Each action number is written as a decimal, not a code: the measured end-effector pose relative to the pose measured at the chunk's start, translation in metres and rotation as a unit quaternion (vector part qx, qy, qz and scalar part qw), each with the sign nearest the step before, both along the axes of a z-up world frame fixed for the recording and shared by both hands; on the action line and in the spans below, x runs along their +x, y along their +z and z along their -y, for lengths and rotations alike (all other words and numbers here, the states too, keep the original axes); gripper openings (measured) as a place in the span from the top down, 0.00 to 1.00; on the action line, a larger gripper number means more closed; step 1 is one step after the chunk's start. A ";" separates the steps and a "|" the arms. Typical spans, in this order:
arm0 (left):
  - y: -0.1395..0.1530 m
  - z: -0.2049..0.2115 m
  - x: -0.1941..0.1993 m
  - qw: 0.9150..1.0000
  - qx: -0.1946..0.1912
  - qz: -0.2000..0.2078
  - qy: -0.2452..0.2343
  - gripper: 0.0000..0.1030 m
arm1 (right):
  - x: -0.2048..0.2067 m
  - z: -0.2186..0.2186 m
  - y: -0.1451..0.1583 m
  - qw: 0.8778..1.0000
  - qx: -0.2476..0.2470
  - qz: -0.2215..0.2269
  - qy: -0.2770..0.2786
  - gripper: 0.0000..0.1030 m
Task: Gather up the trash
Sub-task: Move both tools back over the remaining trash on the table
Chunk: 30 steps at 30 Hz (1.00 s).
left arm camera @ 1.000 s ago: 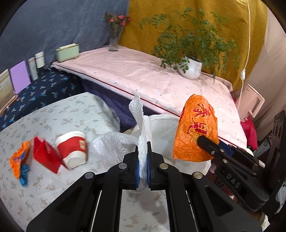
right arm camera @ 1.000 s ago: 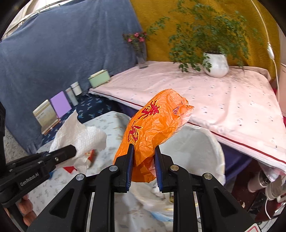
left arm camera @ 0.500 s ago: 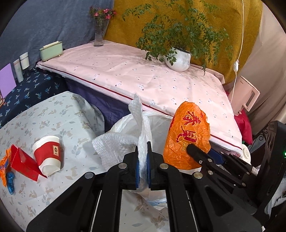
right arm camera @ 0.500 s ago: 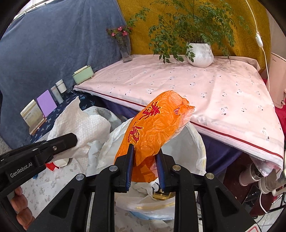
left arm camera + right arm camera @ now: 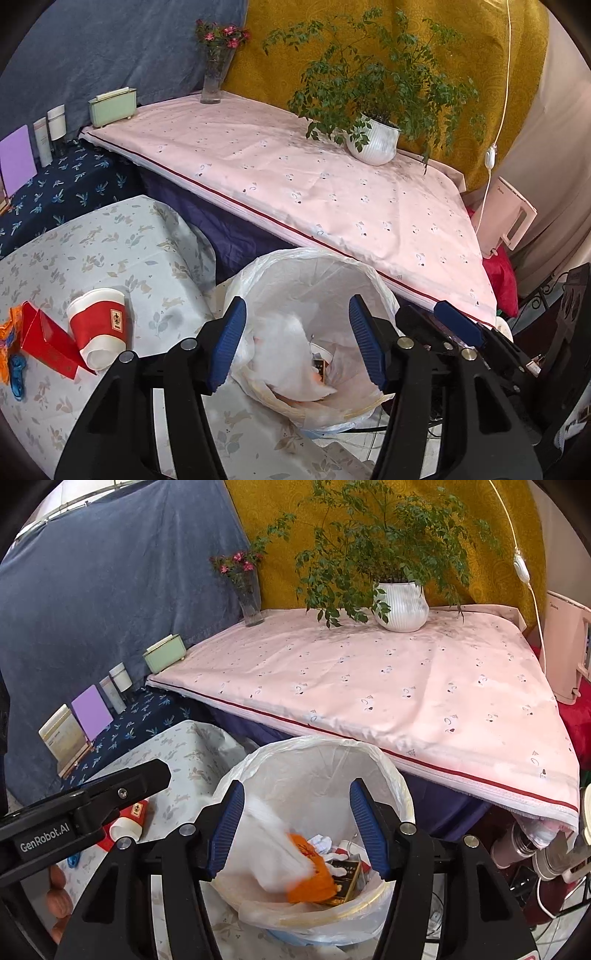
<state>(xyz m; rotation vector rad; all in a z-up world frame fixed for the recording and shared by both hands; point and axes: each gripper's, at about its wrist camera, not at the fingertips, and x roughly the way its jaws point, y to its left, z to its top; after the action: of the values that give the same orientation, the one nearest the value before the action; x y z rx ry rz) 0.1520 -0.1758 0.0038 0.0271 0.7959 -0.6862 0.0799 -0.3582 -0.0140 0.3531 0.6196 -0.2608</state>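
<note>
Both grippers, left (image 5: 297, 343) and right (image 5: 297, 825), hang over the lined bin (image 5: 384, 760), jaws opening, nothing between them. White paper (image 5: 273, 853) and orange wrapper (image 5: 314, 877) lie inside the bin. On the table (image 5: 110, 243) at left: red cup (image 5: 99, 326), red carton (image 5: 46, 341). Pink-covered table (image 5: 406, 686) beyond, with plant (image 5: 400, 605).

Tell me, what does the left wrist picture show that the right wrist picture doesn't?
Only the left wrist view shows the whole red paper cup on its side, the red folded carton and the orange and blue wrapper on the leaf-print table.

Only the right wrist view shows the orange bag inside the bin, fingers of a hand, and pale pipes under the pink table.

Both show the lined bin, the white paper towel in it, the potted plant, the flower vase, and both tools with jaws opening, nothing between them.
</note>
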 end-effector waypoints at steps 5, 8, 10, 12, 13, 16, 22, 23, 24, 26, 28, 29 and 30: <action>0.006 -0.014 0.000 1.000 -0.007 0.005 0.013 0.44 | -0.002 -0.009 0.009 1.000 -0.004 0.010 0.008 0.42; 0.009 -0.025 0.001 1.000 -0.010 0.007 0.022 0.43 | -0.002 -0.016 0.014 1.000 -0.007 0.014 0.015 0.42; 0.010 -0.033 0.003 0.999 -0.014 0.007 0.030 0.43 | -0.001 -0.022 0.018 1.000 -0.009 0.017 0.022 0.42; 0.011 -0.043 0.004 0.999 -0.018 0.006 0.040 0.43 | -0.001 -0.030 0.022 0.999 -0.013 0.020 0.029 0.42; 0.012 -0.047 0.005 0.999 -0.020 0.005 0.045 0.43 | 0.000 -0.034 0.024 0.999 -0.015 0.021 0.034 0.42; 0.014 -0.064 0.008 0.998 -0.023 0.008 0.063 0.43 | 0.003 -0.046 0.030 0.998 -0.019 0.025 0.046 0.42; 0.018 -0.101 0.011 0.995 -0.025 0.016 0.096 0.43 | 0.010 -0.074 0.038 0.996 -0.024 0.030 0.076 0.42; 0.018 -0.107 0.011 0.994 -0.025 0.017 0.101 0.43 | 0.012 -0.080 0.039 0.996 -0.025 0.031 0.082 0.42; 0.018 -0.112 0.011 0.994 -0.024 0.018 0.107 0.43 | 0.013 -0.085 0.040 0.995 -0.026 0.031 0.088 0.42; 0.018 -0.125 0.012 0.992 -0.021 0.022 0.119 0.43 | 0.017 -0.096 0.042 0.994 -0.028 0.032 0.099 0.42; 0.018 -0.137 0.012 0.991 -0.018 0.025 0.129 0.43 | 0.020 -0.107 0.043 0.993 -0.030 0.032 0.110 0.42; 0.018 -0.143 0.012 0.990 -0.018 0.025 0.135 0.43 | 0.022 -0.115 0.044 0.992 -0.031 0.031 0.117 0.42; 0.018 -0.151 0.013 0.990 -0.017 0.026 0.141 0.43 | 0.024 -0.120 0.044 0.991 -0.032 0.031 0.122 0.42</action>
<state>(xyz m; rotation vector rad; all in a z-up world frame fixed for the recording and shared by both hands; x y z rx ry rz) 0.1646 -0.0251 0.0217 -0.0957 0.7206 -0.4292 0.1042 -0.2380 0.0303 0.2203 0.5857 -0.0338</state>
